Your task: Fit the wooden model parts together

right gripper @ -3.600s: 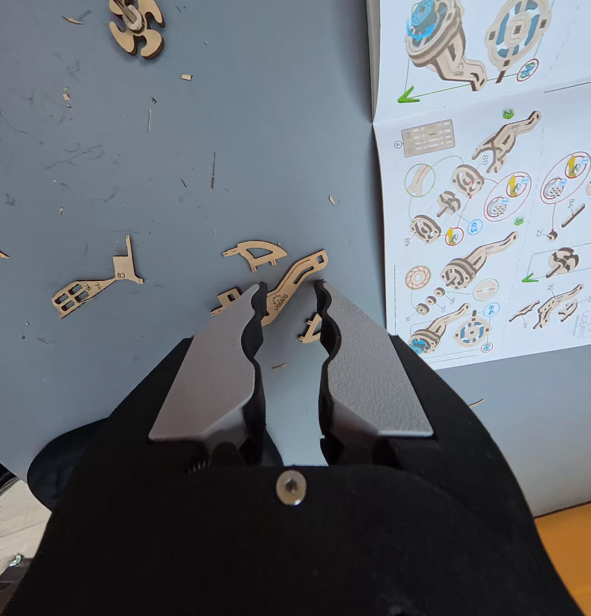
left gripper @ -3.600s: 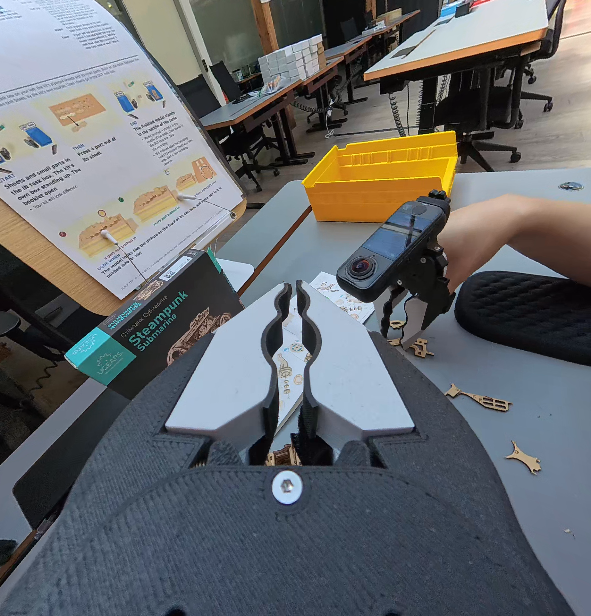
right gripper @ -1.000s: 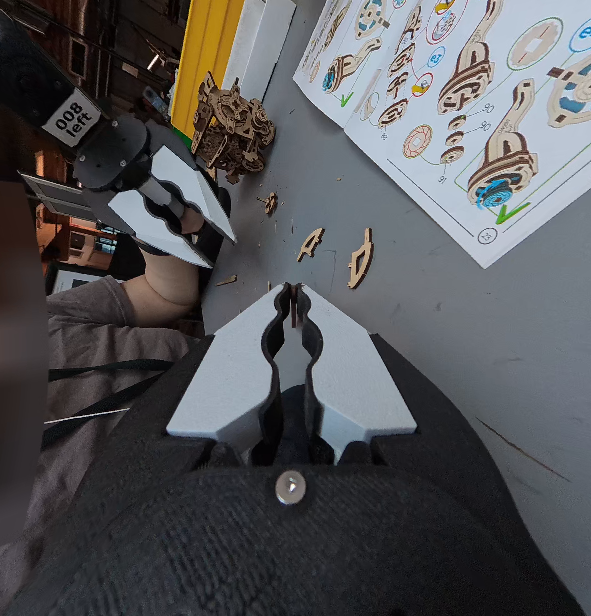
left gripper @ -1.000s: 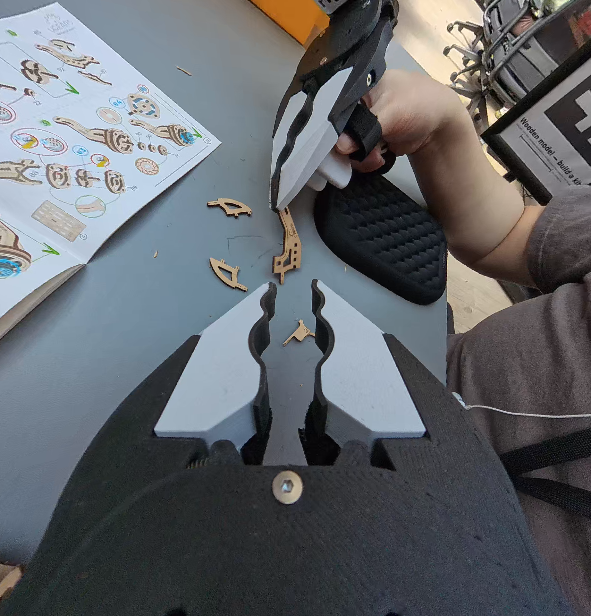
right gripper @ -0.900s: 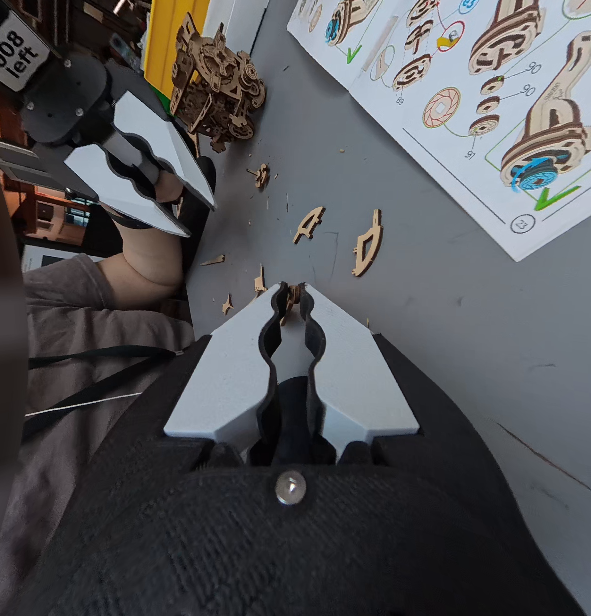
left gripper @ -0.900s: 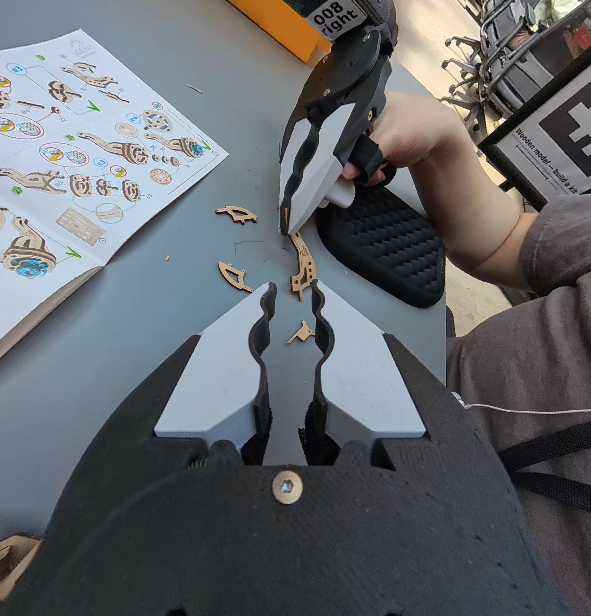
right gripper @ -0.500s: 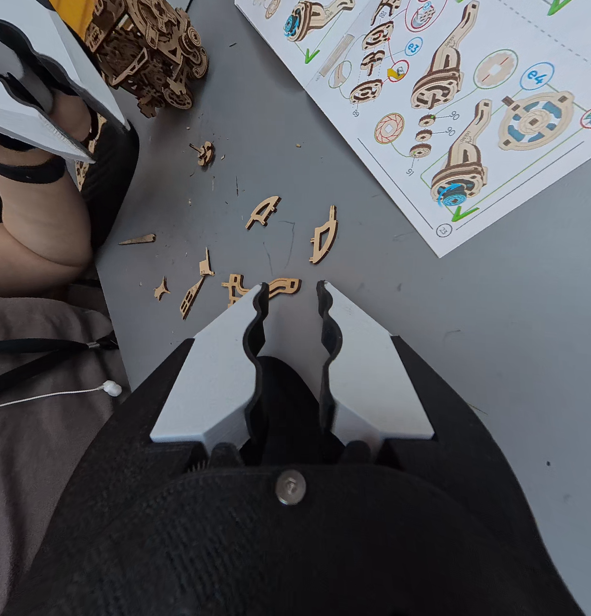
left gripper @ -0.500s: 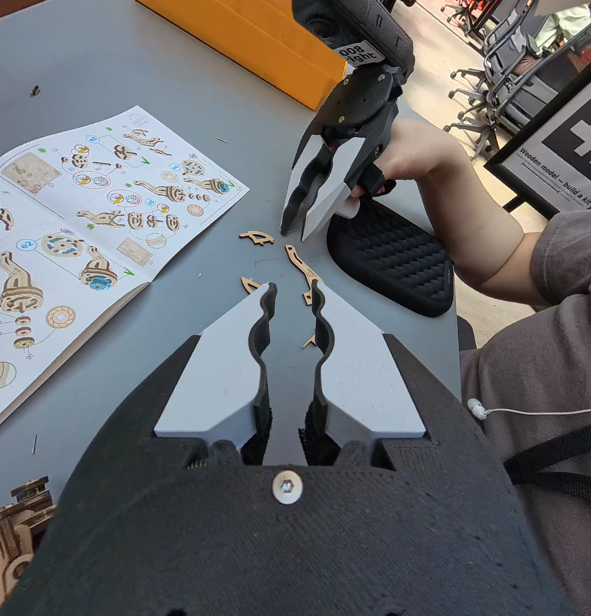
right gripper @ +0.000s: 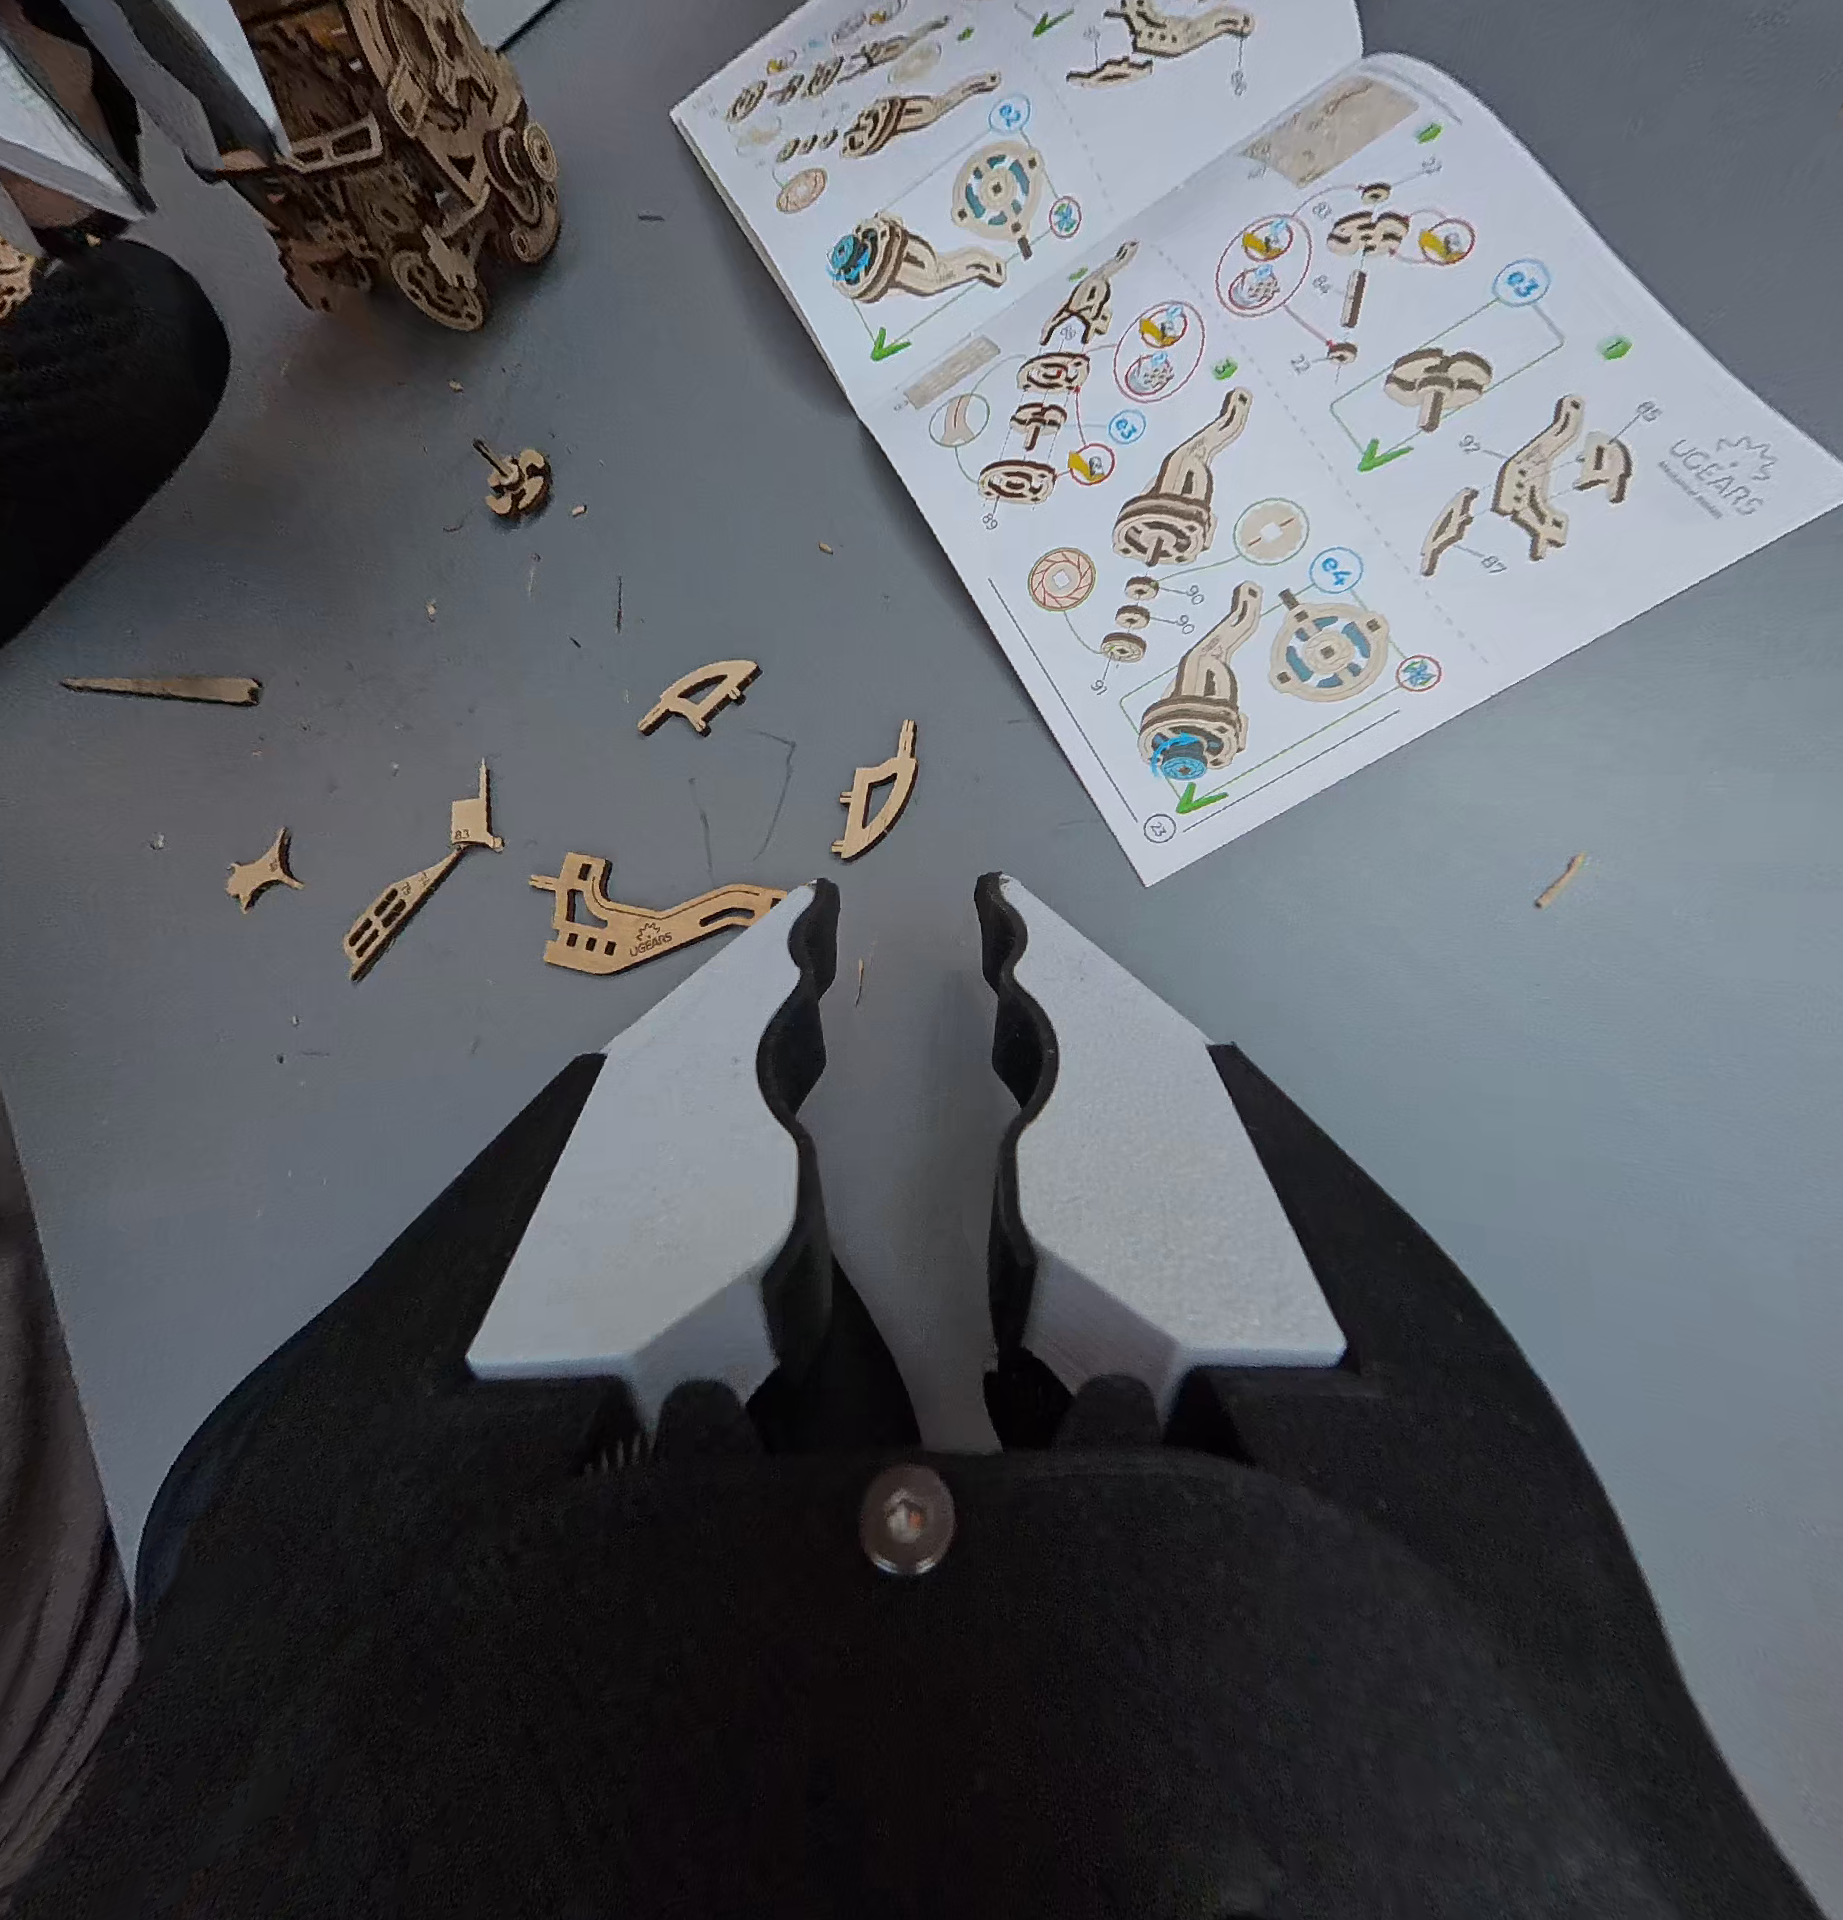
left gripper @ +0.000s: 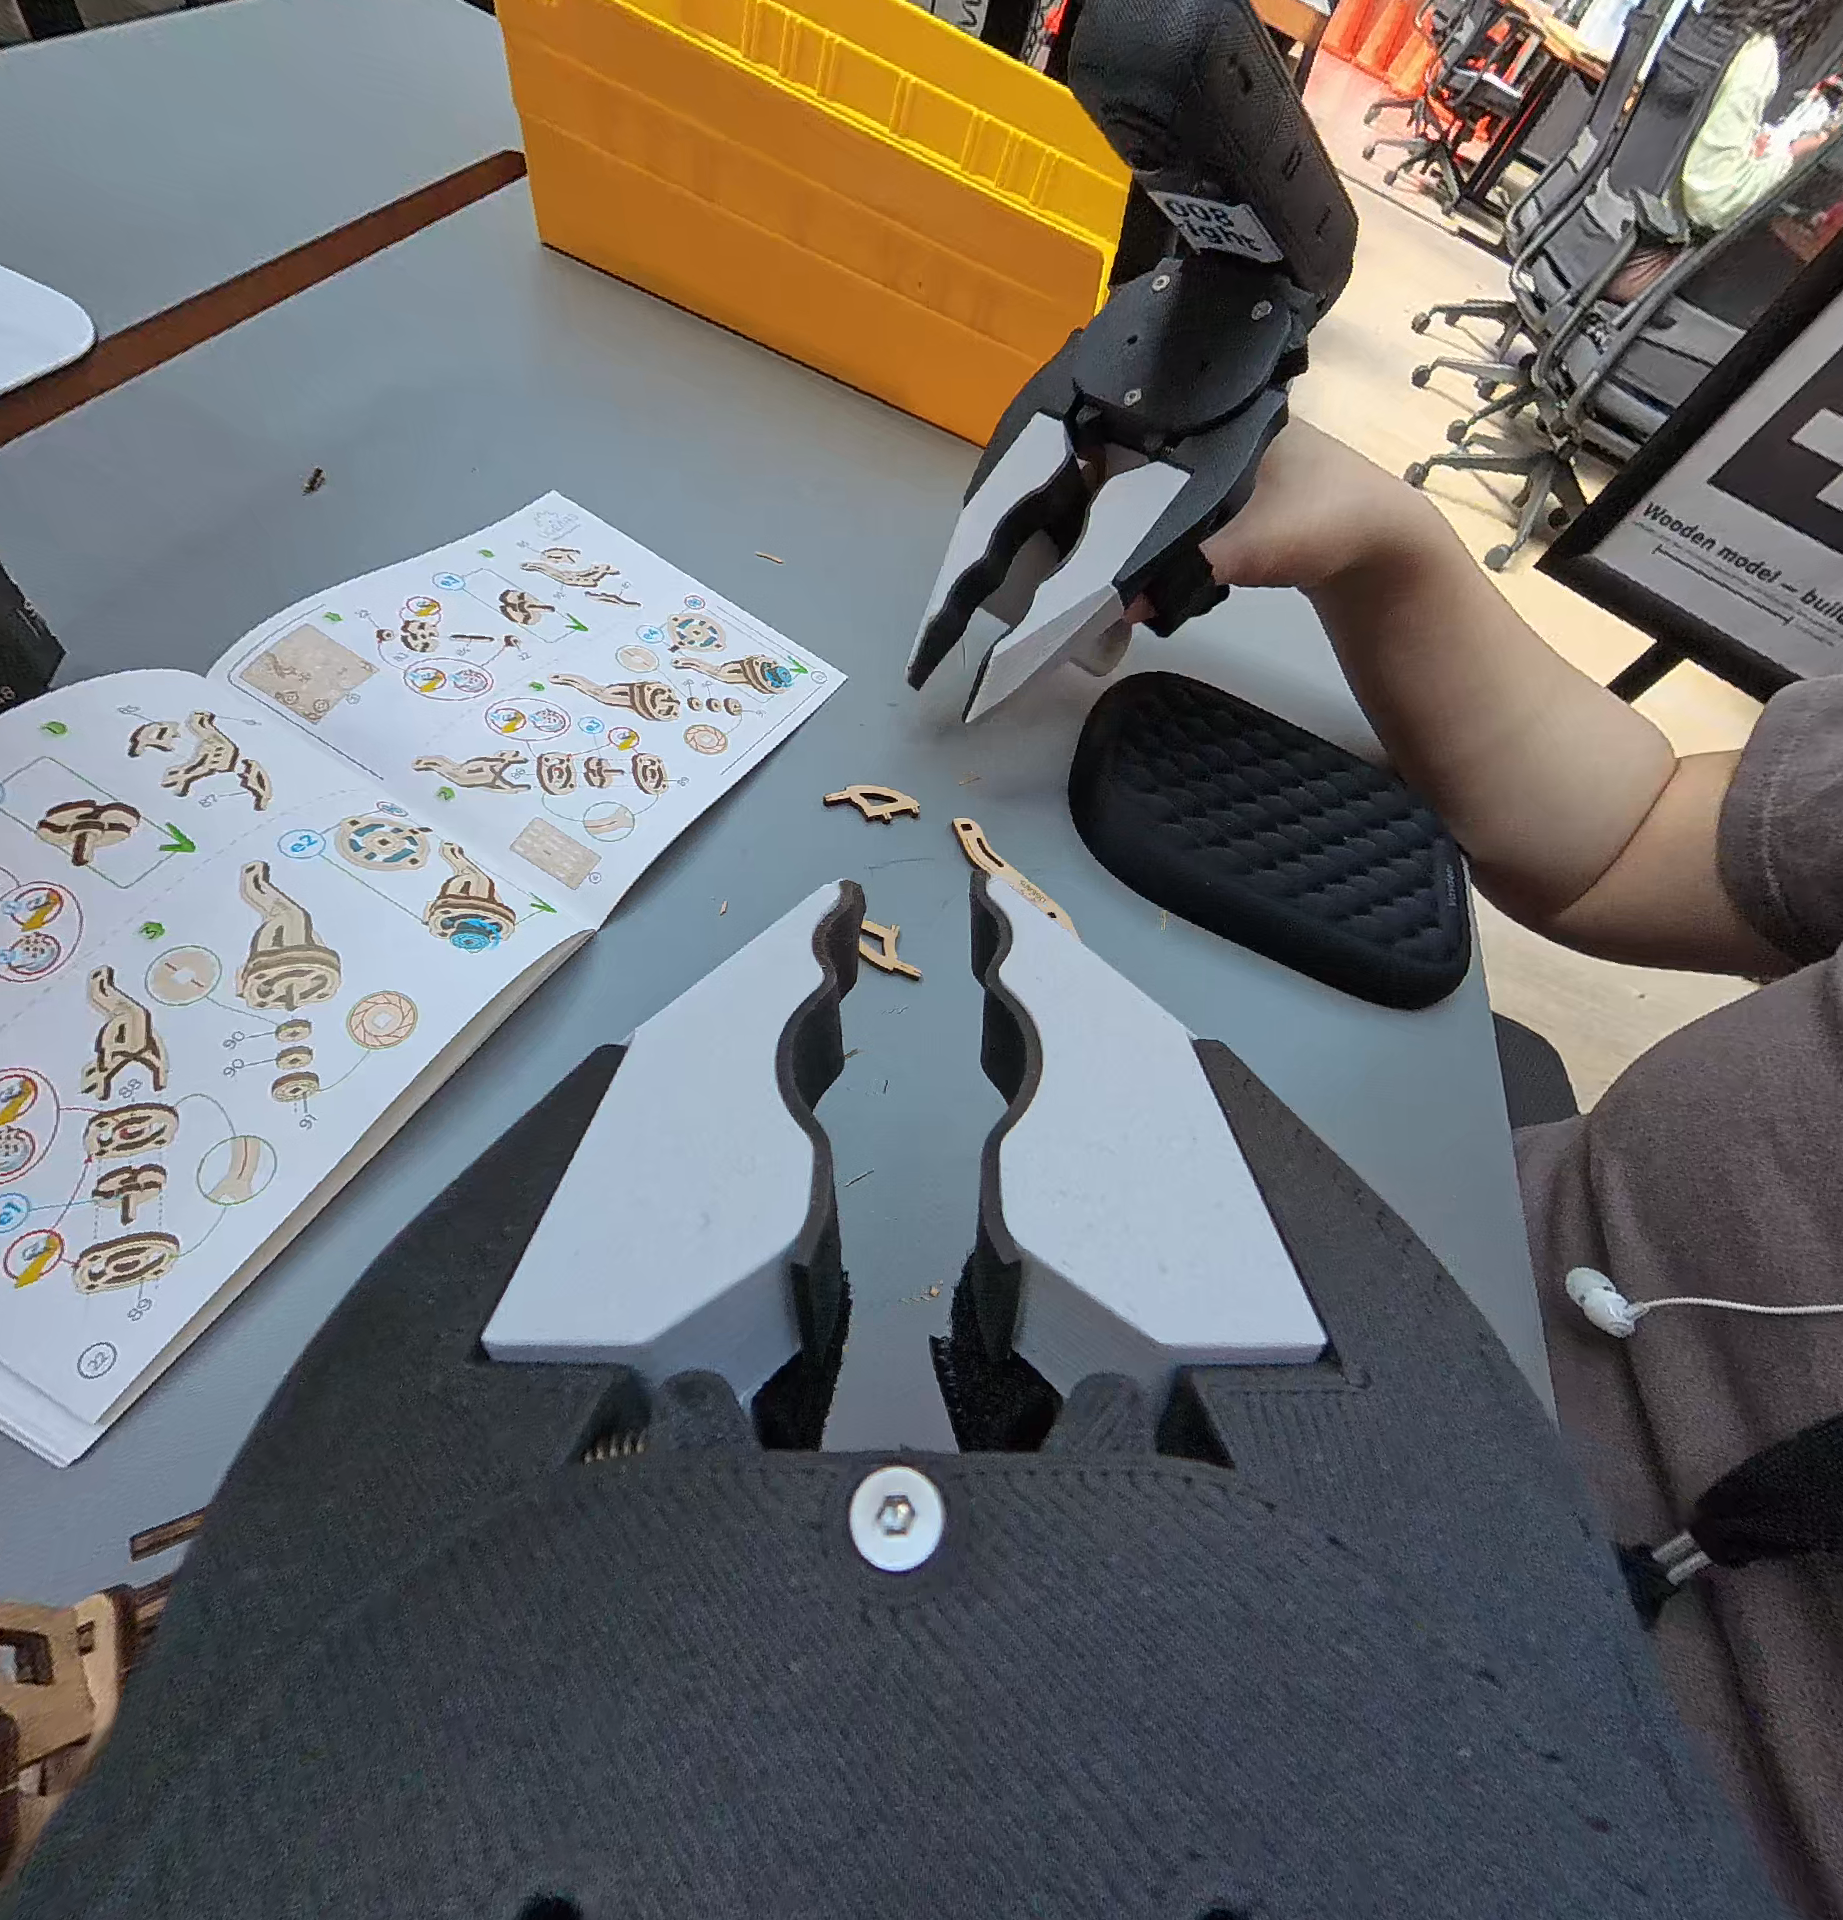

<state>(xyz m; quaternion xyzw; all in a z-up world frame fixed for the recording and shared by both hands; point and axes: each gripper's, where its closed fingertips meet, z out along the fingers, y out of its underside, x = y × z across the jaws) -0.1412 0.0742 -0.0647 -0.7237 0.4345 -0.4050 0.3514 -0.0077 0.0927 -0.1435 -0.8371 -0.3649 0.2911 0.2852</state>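
Observation:
Several small flat wooden parts lie loose on the grey table [right gripper: 1416, 1039]. A long curved part [right gripper: 647, 920] lies just left of my right gripper [right gripper: 904, 888], which is open and empty above the table. Two small arched parts [right gripper: 701, 696] [right gripper: 881, 795] lie beyond it. The partly built wooden model [right gripper: 397, 156] stands at the far left. My left gripper [left gripper: 909, 896] is open and empty; one small part [left gripper: 884, 948] shows between its fingertips and the long part [left gripper: 1005, 868] passes under its right finger. In the left wrist view the right gripper [left gripper: 953, 691] hovers open above the parts.
An open instruction booklet [left gripper: 304, 831] [right gripper: 1260, 395] lies beside the parts. A yellow bin [left gripper: 813, 197] stands at the back. A black padded rest [left gripper: 1270, 842] lies under the person's right forearm [left gripper: 1499, 707]. Wood slivers dot the table. Spacing between my two grippers at the tips: around 15 centimetres.
My right gripper has opened, let the long curved part drop to the table and lifted away. My left gripper has pulled back and up, staying open.

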